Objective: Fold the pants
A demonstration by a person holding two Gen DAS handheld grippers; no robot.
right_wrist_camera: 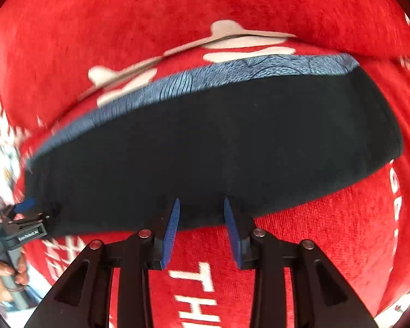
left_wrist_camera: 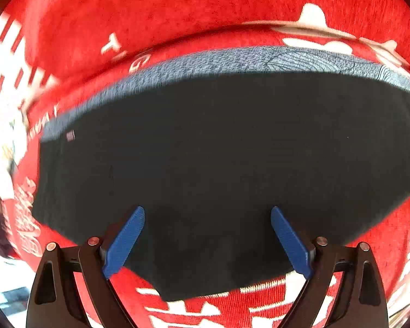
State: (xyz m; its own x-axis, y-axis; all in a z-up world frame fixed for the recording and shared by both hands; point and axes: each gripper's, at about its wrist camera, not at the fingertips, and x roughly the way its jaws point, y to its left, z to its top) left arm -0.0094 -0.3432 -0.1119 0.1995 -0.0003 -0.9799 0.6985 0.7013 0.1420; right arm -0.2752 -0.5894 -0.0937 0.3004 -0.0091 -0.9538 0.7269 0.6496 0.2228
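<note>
Dark navy pants (left_wrist_camera: 232,150) lie folded flat on a red blanket, with a blue patterned band (left_wrist_camera: 232,60) along their far edge. My left gripper (left_wrist_camera: 207,214) hovers over the near part of the pants; it is open wide and nothing is pinched between its blue pads. In the right wrist view the same pants (right_wrist_camera: 218,142) stretch across the middle. My right gripper (right_wrist_camera: 201,205) stands partly open, its tips over the near edge of the pants and its pads apart from the cloth. At that view's left edge a blue fingertip (right_wrist_camera: 26,205) of the left gripper rests at the pants' left end.
The red blanket (right_wrist_camera: 205,2) with white lettering and shapes covers the whole surface and rises in a fold behind the pants. A person's hand (right_wrist_camera: 8,270) holds the left gripper's handle at the lower left. Pale clutter (left_wrist_camera: 2,142) shows past the blanket's left edge.
</note>
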